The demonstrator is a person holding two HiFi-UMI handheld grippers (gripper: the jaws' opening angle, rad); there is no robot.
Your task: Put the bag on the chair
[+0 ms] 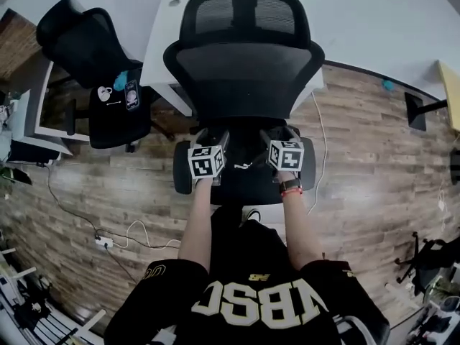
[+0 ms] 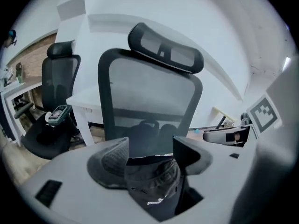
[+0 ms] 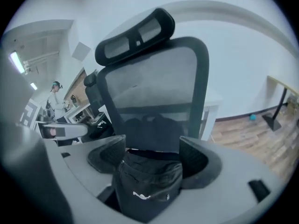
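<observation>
A black bag [image 1: 248,158] with a white logo lies at the front of the black office chair's seat [image 1: 244,185], below the mesh backrest [image 1: 244,70]. Both grippers reach down over it side by side. The left gripper [image 1: 215,138] has the bag's bunched fabric [image 2: 152,181] filling its gap [image 2: 149,153] and touching both pads. The right gripper [image 1: 277,135] stands with its jaws wide [image 3: 153,153]; the bag [image 3: 147,185] sits loosely between them without being pinched. The bag's underside is hidden.
A second black chair [image 1: 108,85] with small items on its seat stands to the left beside a white desk [image 1: 162,49]. A cable and power strip [image 1: 104,241] lie on the wood floor. A person [image 3: 56,101] stands far off left.
</observation>
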